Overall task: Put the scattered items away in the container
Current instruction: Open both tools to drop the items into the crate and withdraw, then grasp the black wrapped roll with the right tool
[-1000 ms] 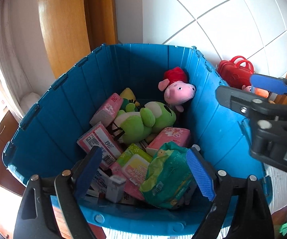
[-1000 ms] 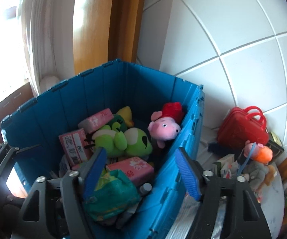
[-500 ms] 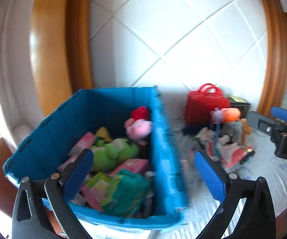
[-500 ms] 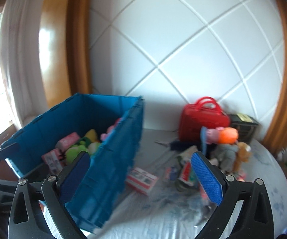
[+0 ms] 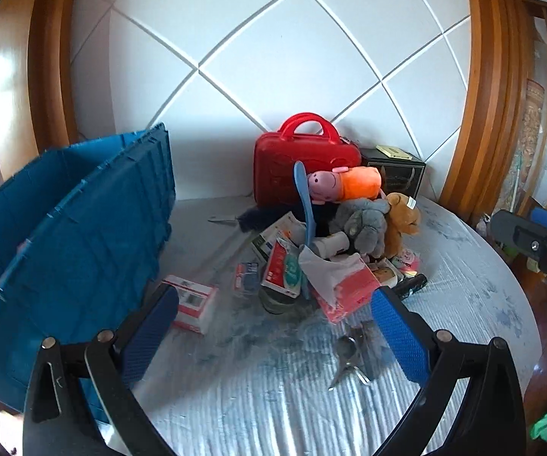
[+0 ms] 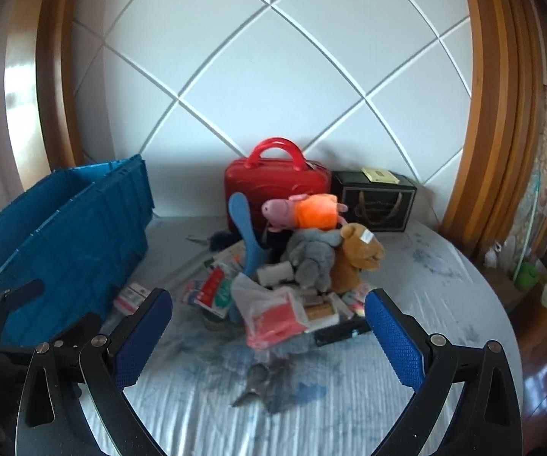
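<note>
- A second ago both views looked straight down into the blue container [image 5: 83,235], with plush toys and packets already inside; now I face the heap of loose things on the bed [image 5: 273,399], with the container off to the left.
- My left gripper [image 5: 273,326] is released and wide, nothing between its pads; a second ago it was a little narrower, over a green packet in the container.
- My right gripper [image 6: 269,330] is likewise released and empty.
- The remaining pile: pink pig plush [image 6: 304,211] on top, grey plush [image 6: 311,258], brown bear [image 6: 361,250], blue brush [image 6: 247,228], a plastic bag [image 6: 269,313] with something red inside, small boxes.
- I judge the last drop done and the next pick about to start; much remains outside.
</note>
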Demonstrator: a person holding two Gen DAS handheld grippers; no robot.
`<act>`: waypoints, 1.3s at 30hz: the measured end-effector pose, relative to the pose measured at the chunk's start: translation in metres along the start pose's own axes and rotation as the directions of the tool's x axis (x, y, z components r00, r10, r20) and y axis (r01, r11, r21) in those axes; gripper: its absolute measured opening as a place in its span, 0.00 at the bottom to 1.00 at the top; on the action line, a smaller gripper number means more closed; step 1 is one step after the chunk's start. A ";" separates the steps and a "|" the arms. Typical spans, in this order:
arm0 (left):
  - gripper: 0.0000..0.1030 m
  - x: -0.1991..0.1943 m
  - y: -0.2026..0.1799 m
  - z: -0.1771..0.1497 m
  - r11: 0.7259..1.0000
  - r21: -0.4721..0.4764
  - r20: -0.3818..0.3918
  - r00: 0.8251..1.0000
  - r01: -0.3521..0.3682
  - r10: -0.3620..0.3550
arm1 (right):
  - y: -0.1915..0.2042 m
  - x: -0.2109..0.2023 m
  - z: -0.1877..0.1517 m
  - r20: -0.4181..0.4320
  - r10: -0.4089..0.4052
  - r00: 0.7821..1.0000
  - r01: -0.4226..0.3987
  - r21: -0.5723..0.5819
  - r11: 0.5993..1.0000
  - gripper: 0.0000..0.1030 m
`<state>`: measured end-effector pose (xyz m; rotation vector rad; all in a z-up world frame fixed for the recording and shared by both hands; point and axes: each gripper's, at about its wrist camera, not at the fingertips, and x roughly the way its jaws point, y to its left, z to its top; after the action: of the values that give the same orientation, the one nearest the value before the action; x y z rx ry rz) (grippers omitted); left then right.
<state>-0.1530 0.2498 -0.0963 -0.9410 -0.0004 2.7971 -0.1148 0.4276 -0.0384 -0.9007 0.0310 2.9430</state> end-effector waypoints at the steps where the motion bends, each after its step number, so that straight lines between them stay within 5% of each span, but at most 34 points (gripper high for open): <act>1: 1.00 0.014 -0.012 -0.007 1.000 -0.014 -0.030 1.000 -0.005 0.005 | -0.019 0.010 -0.004 -0.016 0.008 1.000 -0.008 -0.001 1.000 1.00; 9: 1.00 0.107 -0.078 -0.069 0.996 -0.049 -0.257 0.964 -0.077 0.062 | -0.113 0.097 -0.054 -0.222 0.062 0.973 -0.062 0.007 0.998 1.00; 19: 1.00 0.188 -0.094 -0.116 0.994 -0.009 -0.353 0.930 -0.109 0.099 | -0.162 0.167 -0.113 -0.368 0.064 0.928 -0.050 0.048 0.998 1.00; 23: 0.80 0.224 -0.097 -0.136 0.987 -0.032 -0.414 0.901 -0.157 0.130 | -0.173 0.203 -0.128 -0.403 0.092 0.911 -0.086 0.034 0.996 1.00; 25: 0.77 0.239 -0.098 -0.145 0.976 -0.057 -0.436 0.885 -0.209 0.164 | -0.179 0.221 -0.131 -0.409 0.115 0.905 -0.123 0.008 0.992 1.00; 27: 0.75 0.240 -0.099 -0.148 0.957 -0.134 -0.413 0.892 -0.258 0.183 | -0.187 0.241 -0.131 -0.412 0.147 0.899 -0.174 -0.028 0.984 1.00; 30: 0.66 0.237 -0.116 -0.151 0.907 -0.222 -0.403 0.881 -0.358 0.249 | -0.200 0.273 -0.129 -0.444 0.180 0.878 -0.245 -0.093 0.965 1.00; 34: 0.66 0.238 -0.157 -0.154 0.870 -0.268 -0.403 0.868 -0.414 0.289 | -0.220 0.306 -0.123 -0.447 0.215 0.868 -0.316 -0.165 0.934 1.00; 39: 0.66 0.237 -0.185 -0.155 0.832 -0.303 -0.403 0.853 -0.465 0.330 | -0.232 0.344 -0.123 -0.481 0.309 0.820 -0.413 -0.125 0.902 1.00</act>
<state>-0.2119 0.4651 -0.3510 -1.6920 -0.3703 3.0284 -0.3154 0.6735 -0.3328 -1.7905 -0.1244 3.0262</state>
